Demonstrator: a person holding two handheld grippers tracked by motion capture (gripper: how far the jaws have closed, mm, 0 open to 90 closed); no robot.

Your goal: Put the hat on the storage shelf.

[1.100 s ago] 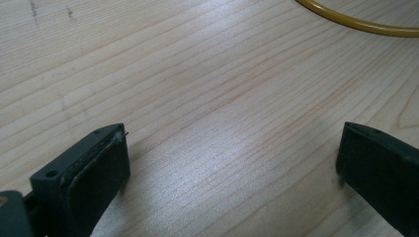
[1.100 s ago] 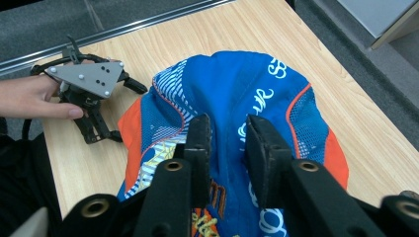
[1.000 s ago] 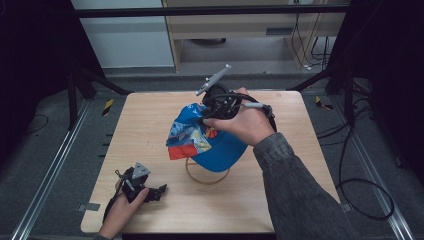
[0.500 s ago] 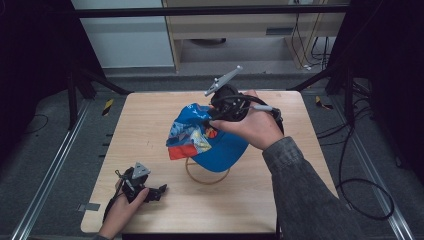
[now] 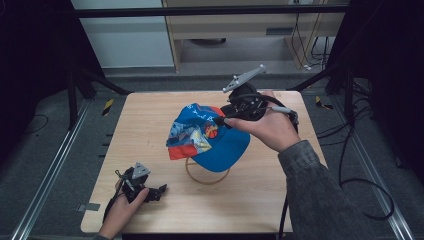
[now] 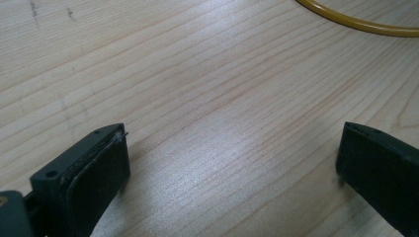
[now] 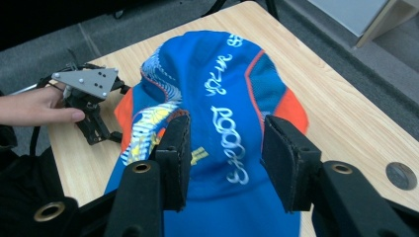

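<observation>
High view – cap: I find the blue cap at centre frame on a yellow wire stand, which stands on the desk; its orange-edged brim points lower left.
High view – right gripper: the right gripper sits just right of the cap's crown, at its upper right edge. Its jaws have just been opening; I see nothing clamped.
High view – left gripper: the left gripper rests at lower left of the frame, well apart from the cap.
Left gripper view – jaws: wide apart over bare wood, nothing between them; a curve of the stand's ring crosses the upper right corner.
Right gripper view – jaws: apart, the cap's crown behind them; the pads do not appear to press on the fabric.
Right gripper view – far side: the other gripper at upper left.
Handling, my judgement: light, soft cloth that folds and slides on a thin stand; the brim is the stiffer part.
Hold point, my judgement: the brim edge, or a pinched fold at the crown.
</observation>
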